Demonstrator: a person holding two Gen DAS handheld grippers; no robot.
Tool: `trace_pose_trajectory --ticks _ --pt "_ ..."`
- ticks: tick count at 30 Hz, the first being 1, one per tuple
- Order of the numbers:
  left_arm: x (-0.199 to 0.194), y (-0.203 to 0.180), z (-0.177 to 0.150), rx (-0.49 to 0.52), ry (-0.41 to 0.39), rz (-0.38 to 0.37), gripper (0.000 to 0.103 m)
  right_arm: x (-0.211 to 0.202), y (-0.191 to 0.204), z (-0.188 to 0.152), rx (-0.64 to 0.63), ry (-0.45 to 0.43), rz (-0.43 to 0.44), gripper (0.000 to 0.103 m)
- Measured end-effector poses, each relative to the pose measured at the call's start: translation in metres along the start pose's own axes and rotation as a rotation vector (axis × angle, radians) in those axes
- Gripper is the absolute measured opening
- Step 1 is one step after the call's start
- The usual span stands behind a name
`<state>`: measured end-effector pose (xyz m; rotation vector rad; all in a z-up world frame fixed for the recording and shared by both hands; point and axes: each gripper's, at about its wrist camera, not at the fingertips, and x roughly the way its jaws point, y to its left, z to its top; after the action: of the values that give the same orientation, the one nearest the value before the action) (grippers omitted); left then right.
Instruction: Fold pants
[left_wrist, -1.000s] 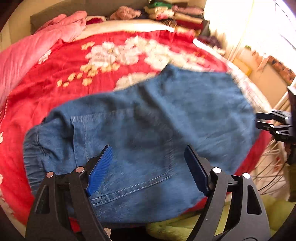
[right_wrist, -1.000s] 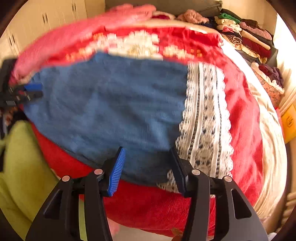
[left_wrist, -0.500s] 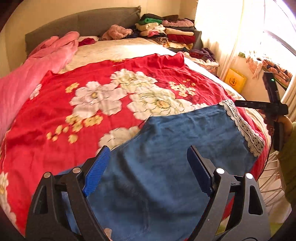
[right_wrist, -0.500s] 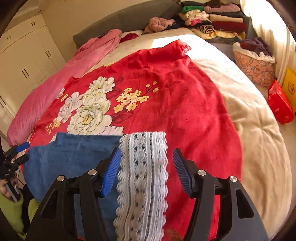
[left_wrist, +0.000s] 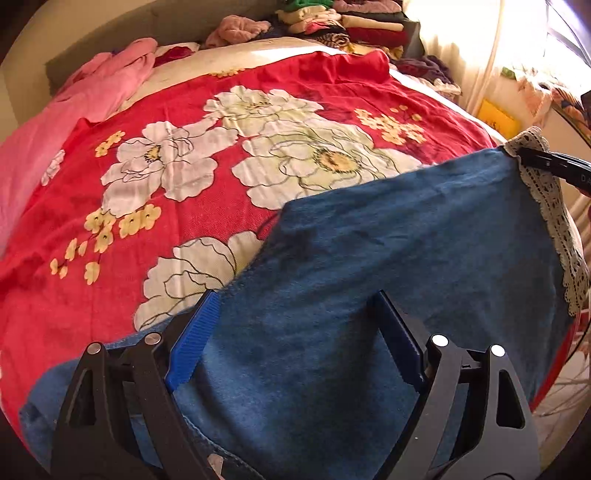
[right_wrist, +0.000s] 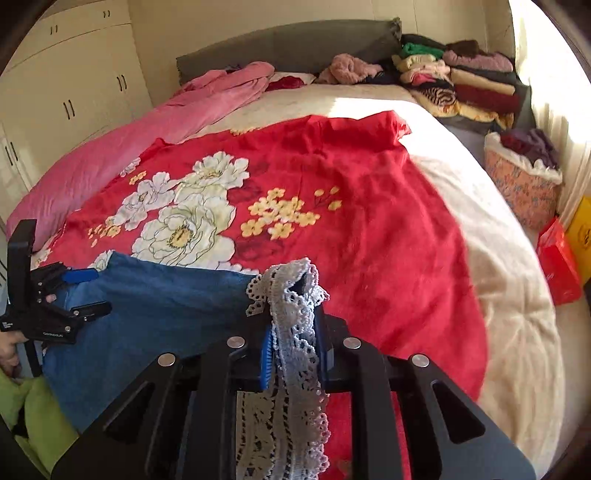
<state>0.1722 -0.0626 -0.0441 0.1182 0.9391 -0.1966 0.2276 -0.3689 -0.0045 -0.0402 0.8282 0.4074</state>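
Blue denim pants (left_wrist: 406, 258) with a white lace hem (left_wrist: 554, 206) lie across the near edge of the bed. My left gripper (left_wrist: 295, 299) hovers open and wide over the denim near the waist end; its pads do not press the cloth. My right gripper (right_wrist: 293, 317) has its jaws closing, and the lace hem (right_wrist: 291, 295) stands bunched between the blue pads, which press on it. From the right wrist view, the pants (right_wrist: 159, 306) stretch left to the left gripper (right_wrist: 86, 291). The left wrist view catches the right gripper (left_wrist: 543, 158) at the hem's far corner.
A red floral blanket (right_wrist: 332, 206) covers the cream bed. A pink quilt (right_wrist: 147, 147) runs along the left side. Stacked folded clothes (right_wrist: 461, 81) sit by the headboard, with a patterned basket (right_wrist: 524, 188) and a red bag (right_wrist: 557, 266) on the right. White wardrobe doors (right_wrist: 66, 92) stand at left.
The right jaws went from open around the lace hem to clamped on it, gathering it up. The left gripper slid along the pants, still open.
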Motion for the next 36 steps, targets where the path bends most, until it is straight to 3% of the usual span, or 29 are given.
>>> trace_pose_trajectory --ticks 4,8,10,14,18,25,28,36 --pt "0.008 0.004 -0.001 -0.014 0.004 0.015 0.081 0.040 0.003 -0.009 -0.065 0.107 -0.079 0.018" --pt "0.009 0.010 -0.005 -0.041 -0.017 0.007 0.083 0.047 -0.004 -0.016 -0.037 0.104 -0.083 0.027" --pt "0.003 0.013 -0.005 -0.056 -0.027 0.009 0.083 0.031 -0.011 -0.015 0.007 0.078 -0.084 0.038" --pt "-0.029 0.023 -0.010 -0.098 -0.079 0.016 0.083 -0.030 -0.024 -0.025 0.097 -0.026 -0.004 0.042" --pt "-0.064 0.026 -0.027 -0.102 -0.118 0.033 0.084 -0.074 -0.036 -0.064 0.204 -0.033 0.094 0.042" --pt "-0.090 0.032 -0.070 -0.140 -0.076 0.047 0.084 -0.085 -0.025 -0.127 0.302 0.035 0.181 0.044" --pt "-0.090 0.034 -0.077 -0.146 -0.058 0.083 0.084 -0.074 -0.026 -0.134 0.346 0.060 0.145 0.044" --pt "-0.078 0.051 -0.089 -0.181 0.031 0.196 0.084 -0.060 -0.015 -0.140 0.367 0.085 0.190 0.041"
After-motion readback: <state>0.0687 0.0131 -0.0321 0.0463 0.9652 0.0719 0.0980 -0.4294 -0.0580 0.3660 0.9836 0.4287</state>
